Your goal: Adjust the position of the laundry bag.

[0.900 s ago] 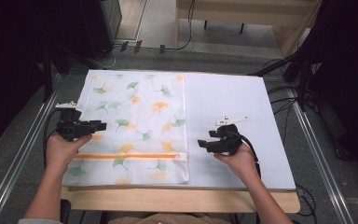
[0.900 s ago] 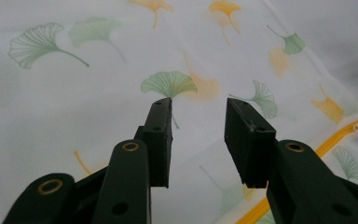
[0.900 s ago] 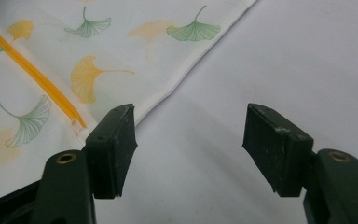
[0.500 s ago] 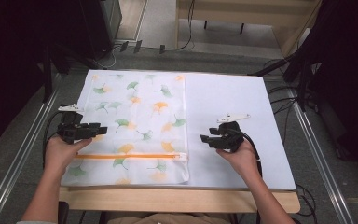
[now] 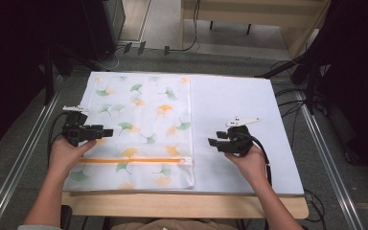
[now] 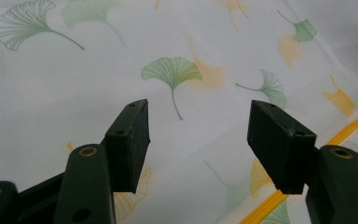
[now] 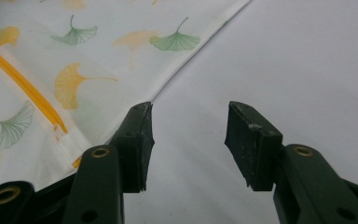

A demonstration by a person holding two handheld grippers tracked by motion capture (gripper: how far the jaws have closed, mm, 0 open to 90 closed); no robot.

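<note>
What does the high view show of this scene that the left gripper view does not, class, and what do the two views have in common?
High view: the whole table, the white sheet beside the mesh bag, both hands, and the right claw open over that sheet. Left gripper view: up close, the left claw with its jaws apart and nothing between them, and the fine veins of the printed ginkgo leaves. Both: the leaf-printed bag and its orange zipper.

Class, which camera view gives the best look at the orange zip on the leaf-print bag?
The high view: the orange zip runs unbroken across the leaf-print bag near its front edge. The right gripper view catches one slanted stretch and its end; the left gripper view catches a short piece by a jaw.
</note>
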